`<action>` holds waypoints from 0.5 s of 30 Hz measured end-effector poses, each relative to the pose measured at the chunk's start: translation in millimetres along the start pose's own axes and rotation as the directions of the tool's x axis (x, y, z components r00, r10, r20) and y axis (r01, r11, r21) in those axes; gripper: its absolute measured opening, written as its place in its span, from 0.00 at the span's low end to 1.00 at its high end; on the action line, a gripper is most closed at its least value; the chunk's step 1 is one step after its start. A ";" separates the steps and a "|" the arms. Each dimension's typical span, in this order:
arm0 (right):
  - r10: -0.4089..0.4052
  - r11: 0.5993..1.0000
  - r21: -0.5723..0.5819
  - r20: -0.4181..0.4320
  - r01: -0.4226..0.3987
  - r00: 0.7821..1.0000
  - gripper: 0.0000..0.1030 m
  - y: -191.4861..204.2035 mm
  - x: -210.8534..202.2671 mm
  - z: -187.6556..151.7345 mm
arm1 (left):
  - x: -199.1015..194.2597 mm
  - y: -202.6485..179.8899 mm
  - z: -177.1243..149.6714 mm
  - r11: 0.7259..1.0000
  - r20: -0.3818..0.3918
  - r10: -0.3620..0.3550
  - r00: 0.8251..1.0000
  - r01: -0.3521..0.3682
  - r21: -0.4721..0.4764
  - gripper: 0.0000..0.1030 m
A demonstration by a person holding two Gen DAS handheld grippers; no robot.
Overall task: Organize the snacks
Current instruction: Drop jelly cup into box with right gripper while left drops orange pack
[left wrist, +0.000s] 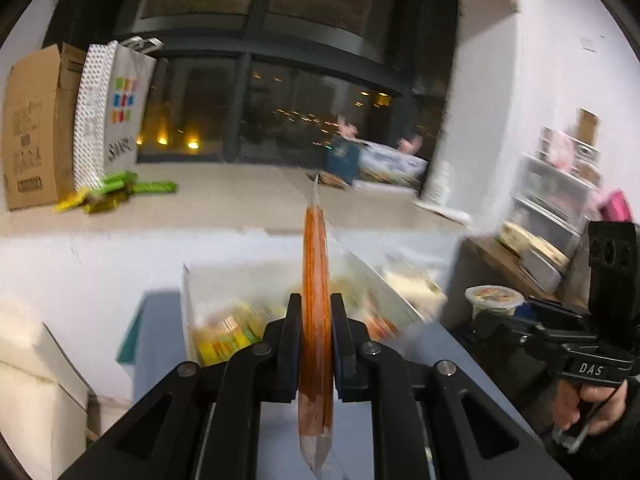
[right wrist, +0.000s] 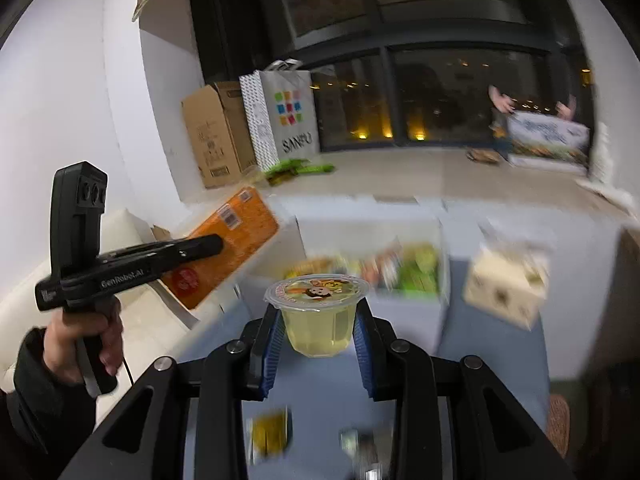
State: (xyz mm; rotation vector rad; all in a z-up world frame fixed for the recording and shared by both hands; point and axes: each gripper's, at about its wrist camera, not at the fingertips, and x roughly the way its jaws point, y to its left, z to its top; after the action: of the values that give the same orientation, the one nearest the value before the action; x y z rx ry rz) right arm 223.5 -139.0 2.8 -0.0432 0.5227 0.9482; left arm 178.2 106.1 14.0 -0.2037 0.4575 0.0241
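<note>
My left gripper is shut on a flat orange snack packet, held edge-on above the blue table; the packet and the left gripper also show in the right wrist view. My right gripper is shut on a clear jelly cup with a cartoon lid, held above the table; the cup also shows in the left wrist view. A white open box holding several colourful snacks stands just ahead of both grippers.
A cream snack box lies right of the white box. A yellow packet and a silvery item lie on the blue table. A cardboard box, a paper bag and green packets sit on the far ledge.
</note>
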 end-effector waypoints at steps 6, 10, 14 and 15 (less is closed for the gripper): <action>-0.022 0.994 0.106 -0.100 0.032 0.995 0.34 -30.4 103.2 69.2 | 73.8 31.3 30.7 0.998 -0.070 0.040 0.997 -0.043 -0.048 0.14; -0.095 0.989 0.095 -0.155 0.110 0.983 0.34 -48.4 145.3 84.2 | 108.2 39.8 30.5 0.995 -0.112 0.085 0.990 -0.090 -0.039 0.15; -0.125 0.979 0.133 -0.209 0.155 0.970 0.58 -67.1 168.8 86.3 | 122.8 49.1 23.4 0.991 -0.168 0.083 0.982 -0.098 -0.085 1.00; -0.121 0.976 0.147 -0.228 0.157 0.966 0.77 -70.9 172.4 85.3 | 117.7 48.8 21.4 0.991 -0.147 0.087 0.985 -0.100 -0.086 1.00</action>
State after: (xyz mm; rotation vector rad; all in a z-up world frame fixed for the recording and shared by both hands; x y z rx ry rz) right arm 394.7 -27.3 -12.6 -0.0351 0.7894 0.7631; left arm 289.8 155.6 -28.4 -0.2767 0.6090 0.1241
